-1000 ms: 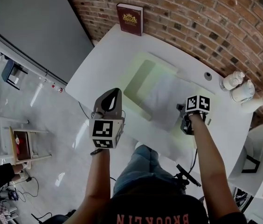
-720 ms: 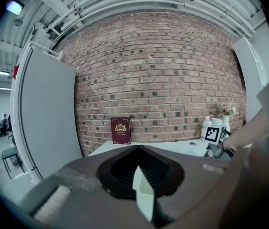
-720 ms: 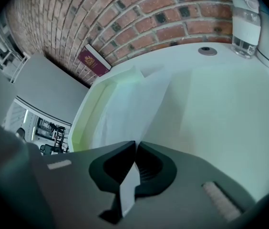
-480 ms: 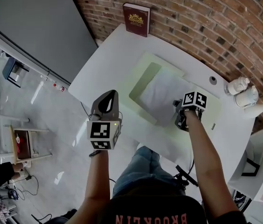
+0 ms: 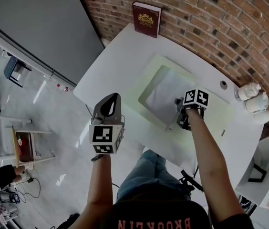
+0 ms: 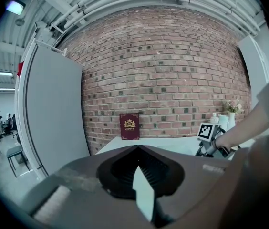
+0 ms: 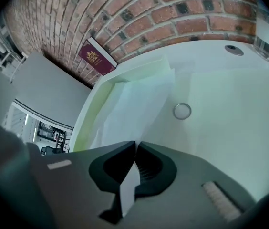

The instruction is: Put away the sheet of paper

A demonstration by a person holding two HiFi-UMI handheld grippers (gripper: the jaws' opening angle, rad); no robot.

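Observation:
A white sheet of paper (image 5: 165,92) (image 7: 134,104) lies in an open pale green folder (image 5: 150,78) (image 7: 96,99) on the white table (image 5: 120,56). My right gripper (image 5: 180,123) (image 7: 136,144) is shut on the sheet's near right edge, and the paper rises into its jaws. My left gripper (image 5: 111,97) (image 6: 137,148) hangs in the air off the table's left front edge, over the floor. Its jaw tips meet and grip nothing. In the left gripper view the right gripper's marker cube (image 6: 207,131) shows over the table.
A maroon book (image 5: 147,19) (image 6: 129,126) (image 7: 98,57) stands against the brick wall at the table's far edge. White jars (image 5: 251,97) stand at the far right. A cable hole (image 5: 223,85) (image 7: 233,49) and a small metal ring (image 7: 182,111) lie right of the folder.
My right gripper has moved left and a little farther across the table with the sheet, which now lies more inside the folder. The left gripper has drifted slightly left.

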